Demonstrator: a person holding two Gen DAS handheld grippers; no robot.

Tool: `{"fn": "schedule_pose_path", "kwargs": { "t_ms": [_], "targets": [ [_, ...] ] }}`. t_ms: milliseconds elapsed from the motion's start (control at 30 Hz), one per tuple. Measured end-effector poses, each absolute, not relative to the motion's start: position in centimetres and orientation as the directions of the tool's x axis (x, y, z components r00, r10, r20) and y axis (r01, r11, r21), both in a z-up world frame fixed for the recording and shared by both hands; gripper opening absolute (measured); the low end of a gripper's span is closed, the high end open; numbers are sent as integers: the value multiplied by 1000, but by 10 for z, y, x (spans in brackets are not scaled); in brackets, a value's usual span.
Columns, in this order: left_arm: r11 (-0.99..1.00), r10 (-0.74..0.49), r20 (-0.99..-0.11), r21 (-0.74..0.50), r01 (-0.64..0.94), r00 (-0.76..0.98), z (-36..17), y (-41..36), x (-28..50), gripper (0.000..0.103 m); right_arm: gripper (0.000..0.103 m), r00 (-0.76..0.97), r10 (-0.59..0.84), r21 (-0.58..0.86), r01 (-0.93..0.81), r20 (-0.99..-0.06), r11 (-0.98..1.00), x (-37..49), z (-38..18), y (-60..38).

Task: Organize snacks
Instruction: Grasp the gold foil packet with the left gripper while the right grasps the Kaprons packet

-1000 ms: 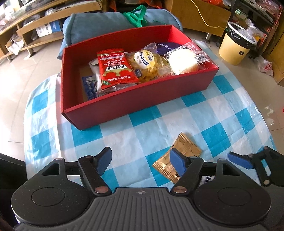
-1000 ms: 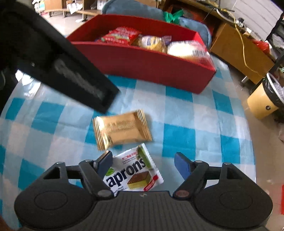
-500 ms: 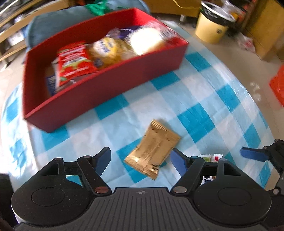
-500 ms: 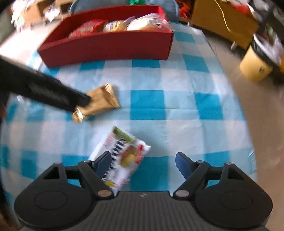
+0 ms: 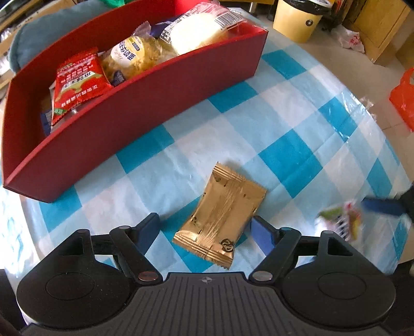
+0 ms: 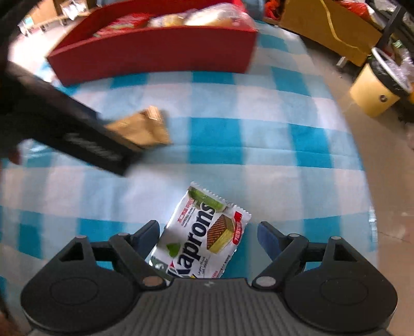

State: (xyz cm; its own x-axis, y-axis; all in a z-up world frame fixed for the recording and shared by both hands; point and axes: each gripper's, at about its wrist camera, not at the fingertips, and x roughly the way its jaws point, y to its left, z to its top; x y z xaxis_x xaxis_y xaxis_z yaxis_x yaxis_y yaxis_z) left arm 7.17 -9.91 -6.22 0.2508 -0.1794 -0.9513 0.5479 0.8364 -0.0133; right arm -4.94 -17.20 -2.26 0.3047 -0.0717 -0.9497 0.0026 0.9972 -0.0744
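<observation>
A gold snack packet (image 5: 221,215) lies flat on the checked cloth, between the open fingers of my left gripper (image 5: 205,228); it also shows in the right wrist view (image 6: 145,129), partly behind the left gripper's body. A white Kaprons wafer packet (image 6: 204,237) lies between the open fingers of my right gripper (image 6: 207,237); it appears blurred in the left wrist view (image 5: 339,222). The red box (image 5: 145,85) at the back holds a red packet (image 5: 77,82), a yellow cake (image 5: 132,56) and a white bun (image 5: 196,33).
The blue-and-white checked tablecloth (image 5: 284,124) covers a round table whose edge drops off at right. A yellow trash bin (image 5: 300,20) stands on the floor beyond it, also in the right wrist view (image 6: 375,90). An orange bag (image 5: 403,100) lies on the floor.
Both grippers have moved forward over their packets: the gold packet now sits between my left fingers, and the wafer packet sits centred between my right fingers. Both stay open.
</observation>
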Motion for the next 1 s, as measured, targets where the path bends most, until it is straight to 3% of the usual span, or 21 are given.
{"fn": "schedule_pose_path", "kwargs": {
  "t_ms": [333,533,700,833,933,967,1000],
  "targets": [
    [802,-160,-950,34,596,269,-65,-121,67,80,83,276,-18,-6,45,-961,999,-44,-30,-188],
    [809,-164,-952,20,588,259,-63,-121,60,62,102,233,-7,27,144,-972,989,-39,-39,-201],
    [796,-163,-953,26,604,256,-63,-121,53,62,102,236,-11,27,156,-972,987,-37,-38,-201],
    [808,-158,-953,27,589,260,-64,-120,55,68,102,286,-14,31,153,-958,988,-42,-37,-204],
    [818,-158,-953,20,575,258,-65,-117,57,72,92,298,-23,20,140,-954,990,-51,-33,-203],
    [820,-154,-953,24,572,261,-65,-118,58,73,84,305,-27,14,129,-952,992,-56,-30,-201],
    [821,-153,-953,26,570,263,-65,-118,57,73,69,316,-22,13,111,-948,994,-59,-27,-198]
  ]
}}
